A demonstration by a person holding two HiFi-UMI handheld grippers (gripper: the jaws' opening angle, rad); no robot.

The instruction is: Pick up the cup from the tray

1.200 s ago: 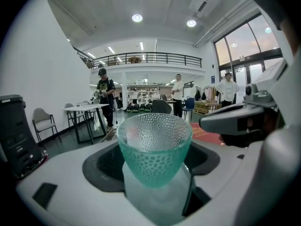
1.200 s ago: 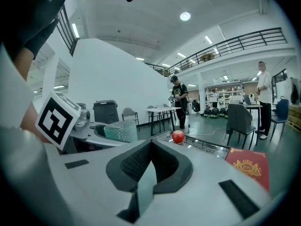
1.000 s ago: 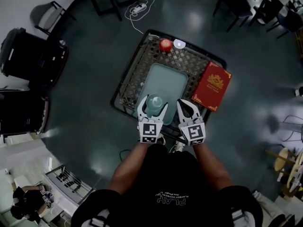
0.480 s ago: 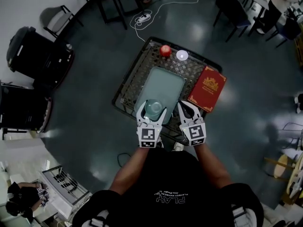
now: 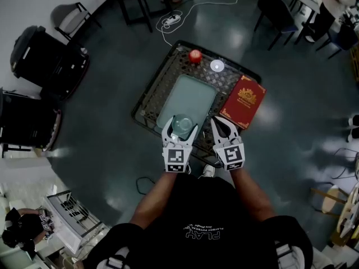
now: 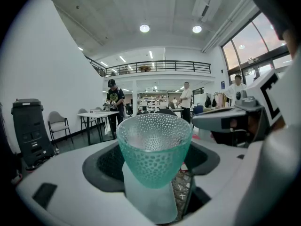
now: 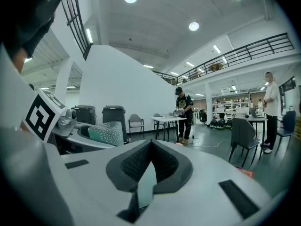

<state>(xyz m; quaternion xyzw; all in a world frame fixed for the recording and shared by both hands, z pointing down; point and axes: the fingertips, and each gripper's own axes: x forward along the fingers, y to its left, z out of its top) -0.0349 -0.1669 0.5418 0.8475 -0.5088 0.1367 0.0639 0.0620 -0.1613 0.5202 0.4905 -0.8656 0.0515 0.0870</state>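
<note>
A teal dimpled glass cup sits between the jaws of my left gripper, which is shut on it. In the head view the cup is over the near end of the pale green tray. In the left gripper view it stands upright against the room, with the tray and table mesh showing below it. My right gripper is just right of the left one, over the table's near edge. Its pads meet with only a thin slit and hold nothing. The cup also shows at the left of the right gripper view.
The tray lies on a black lattice table. A red book lies right of the tray, with a red apple and a small white disc at the far end. Chairs, bins and tables stand around on the dark floor. People stand in the distance.
The left gripper, still shut on the cup, has drawn slightly back toward the near end of the tray. The right gripper stays beside it.
</note>
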